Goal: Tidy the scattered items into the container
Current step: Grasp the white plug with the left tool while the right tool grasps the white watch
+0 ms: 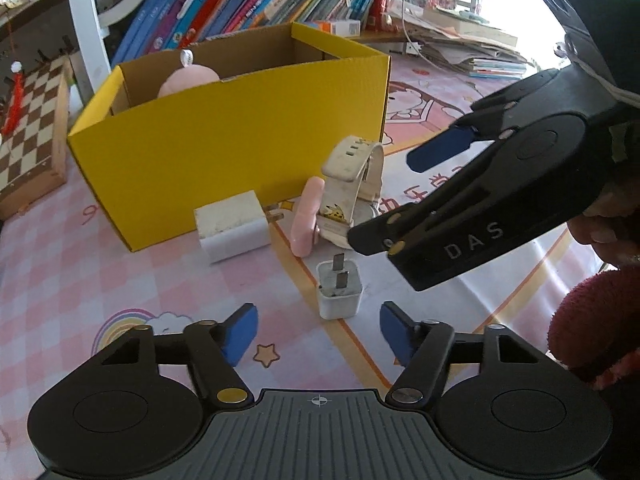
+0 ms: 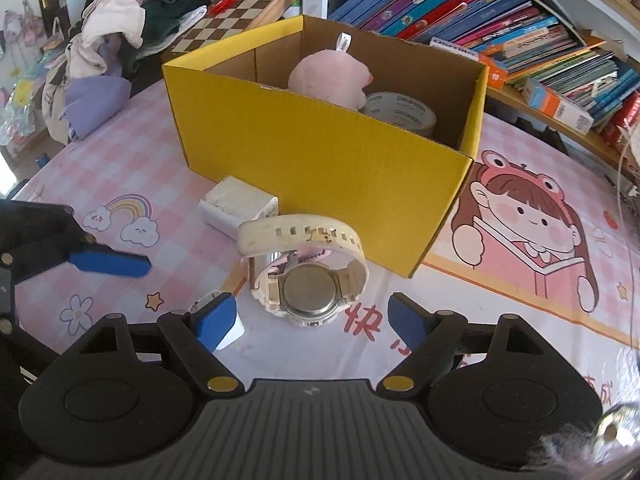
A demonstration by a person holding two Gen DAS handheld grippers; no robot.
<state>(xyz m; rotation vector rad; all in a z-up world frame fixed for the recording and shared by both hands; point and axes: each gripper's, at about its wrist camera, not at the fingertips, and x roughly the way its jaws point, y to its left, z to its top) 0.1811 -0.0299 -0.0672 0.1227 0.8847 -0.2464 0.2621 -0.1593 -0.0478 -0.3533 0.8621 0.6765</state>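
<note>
A yellow cardboard box point(image 1: 224, 152) point(image 2: 320, 160) stands on the table, holding a pink plush toy point(image 2: 326, 76) and a tape roll point(image 2: 400, 114). In front of it lie a white watch point(image 2: 308, 276) point(image 1: 352, 184), a pink item point(image 1: 306, 216), a large white charger point(image 1: 230, 226) point(image 2: 238, 206) and a small white plug point(image 1: 340, 290). My left gripper point(image 1: 318, 330) is open, just short of the small plug. My right gripper point(image 2: 312, 322) is open, just short of the watch; it also shows in the left wrist view point(image 1: 400, 196).
A pink cartoon tablecloth point(image 2: 520, 240) covers the table. A bookshelf with several books point(image 1: 248, 4) stands behind the box. A chessboard point(image 1: 28, 128) lies at the left, a pile of clothes point(image 2: 120, 32) beyond it, stacked papers point(image 1: 472, 48) at the right.
</note>
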